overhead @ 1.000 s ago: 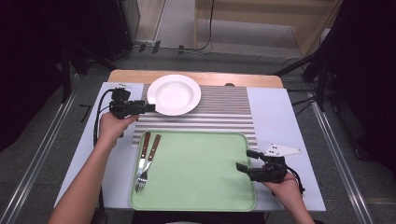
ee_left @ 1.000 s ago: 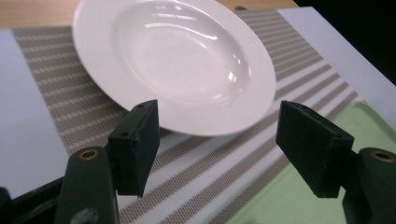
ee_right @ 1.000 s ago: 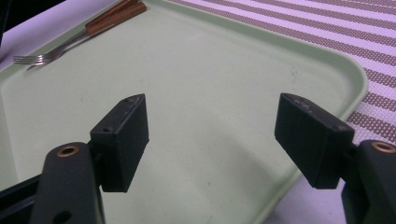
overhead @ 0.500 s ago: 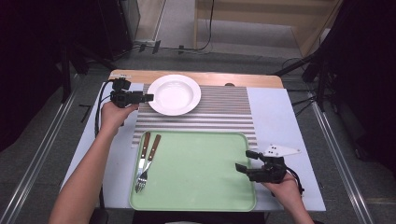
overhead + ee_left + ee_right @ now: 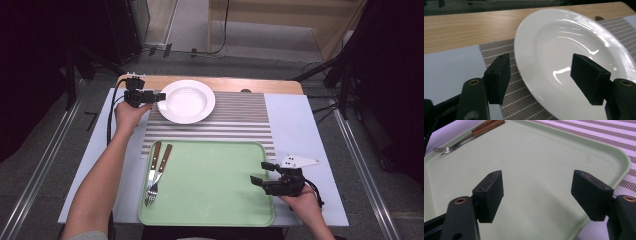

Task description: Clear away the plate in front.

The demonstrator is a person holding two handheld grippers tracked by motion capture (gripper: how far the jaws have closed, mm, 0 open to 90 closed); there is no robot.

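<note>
Plate rim between left hand-held gripper's parted jaws.

Your plate looks like glossy white ceramic, throwing bright highlights. The mat under it is a woven, striped cloth with a fine mesh texture. The tray is matt green plastic, lightly speckled. The fork is shiny metal with a wooden handle. The far table edge shows smooth wood grain.
</note>
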